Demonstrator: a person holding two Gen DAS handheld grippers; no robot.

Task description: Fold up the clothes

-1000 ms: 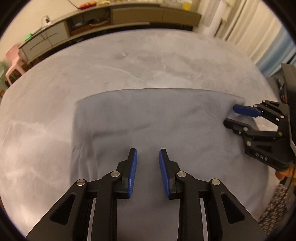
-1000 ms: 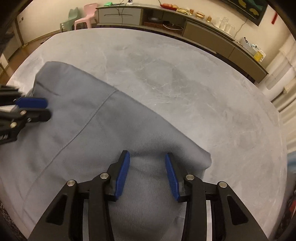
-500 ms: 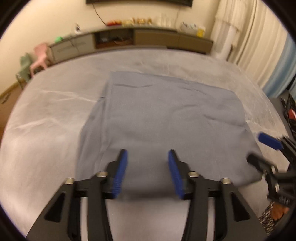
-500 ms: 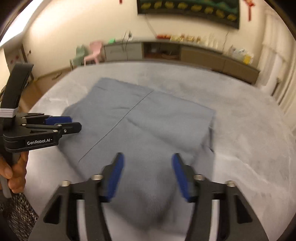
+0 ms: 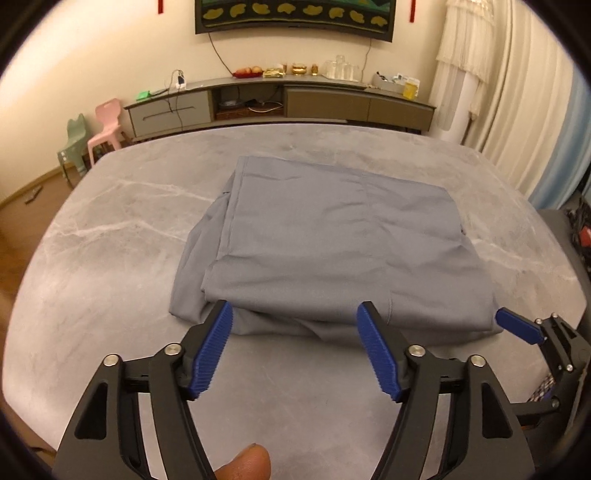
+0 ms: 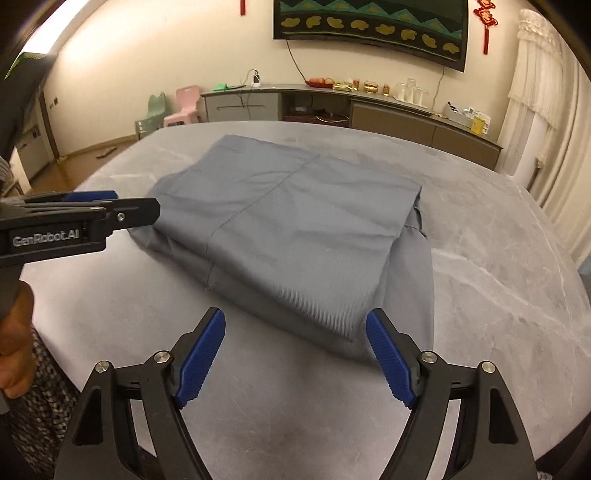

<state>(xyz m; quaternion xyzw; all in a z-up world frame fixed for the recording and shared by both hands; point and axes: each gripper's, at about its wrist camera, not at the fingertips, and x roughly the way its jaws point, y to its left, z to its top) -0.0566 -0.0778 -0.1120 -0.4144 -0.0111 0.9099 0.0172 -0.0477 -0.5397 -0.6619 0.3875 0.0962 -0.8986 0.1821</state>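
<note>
At the near edge of the grey marble-patterned table (image 5: 110,236), the left gripper (image 5: 295,350) and right gripper (image 6: 295,358) are spread wide, having just been opening, with nothing gripped. The folded grey-blue garment (image 5: 332,251) lies just beyond both, at mid-table.

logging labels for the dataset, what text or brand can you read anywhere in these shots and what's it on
"GenRobot.AI": white print on the side of the left gripper, seen from the right wrist view.
Packages on the sideboard: print too small to read.
Red hanging ornament on the wall: characters too blurred to read.
</note>
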